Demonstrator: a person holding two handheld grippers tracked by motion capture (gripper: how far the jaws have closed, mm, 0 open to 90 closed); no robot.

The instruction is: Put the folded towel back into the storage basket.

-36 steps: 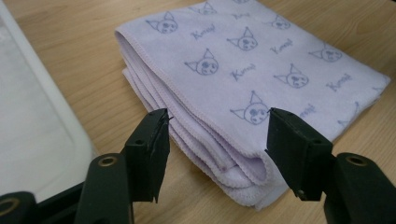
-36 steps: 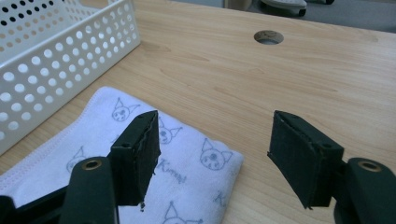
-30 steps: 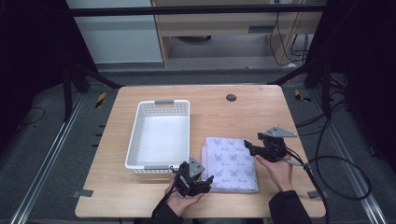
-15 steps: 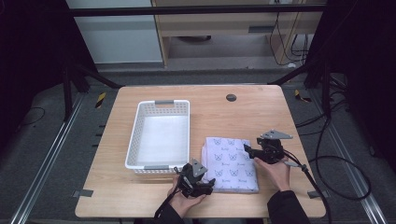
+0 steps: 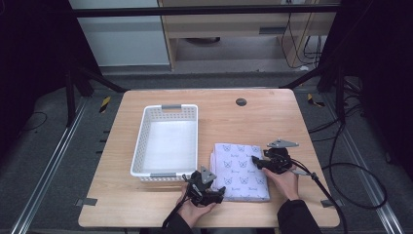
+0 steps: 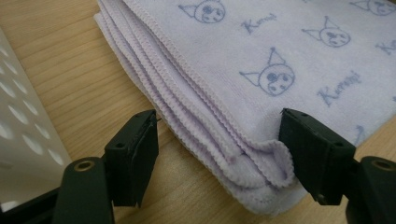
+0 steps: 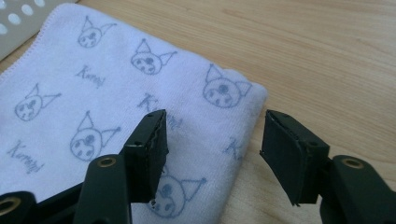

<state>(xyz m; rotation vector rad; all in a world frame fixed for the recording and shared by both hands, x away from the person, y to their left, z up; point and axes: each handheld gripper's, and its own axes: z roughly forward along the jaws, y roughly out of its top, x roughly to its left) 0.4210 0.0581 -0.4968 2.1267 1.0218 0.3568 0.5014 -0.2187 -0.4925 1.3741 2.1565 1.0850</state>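
1. Left gripper point(image 6: 219, 154) spread wide, grasping nothing, jaws set on either side of the near corner of the folded towel point(image 6: 261, 79); one jaw over bare wood, the other just beside the curled hem.
2. Seen from the high view, left gripper point(image 5: 220, 190) held in the left hand point(image 5: 195, 207) at the towel's near left corner, close to the front edge of the table point(image 5: 272, 114).
3. Right gripper point(image 7: 212, 140) also released, jaws apart and holding nothing, straddling the towel's rounded folded corner; one jaw above the cloth, the other above bare wood.
4. From the high view, right gripper point(image 5: 255, 162) pointing leftward over the right side of the towel point(image 5: 238, 170), held by the right hand point(image 5: 285, 180), cable point(image 5: 341, 195) trailing off the table's right edge.
5. Towel lying flat on the wooden table, folded in several stacked layers, pale lilac, printed with cat-eared faces and script lettering.
6. Just left of the towel, a white perforated basket point(image 5: 140, 146), its wall near the left gripper and visible at the edge of the left gripper view point(image 6: 23, 140).
7. Farther back on the table, a small dark round disc point(image 5: 240, 102), well apart from everything else.
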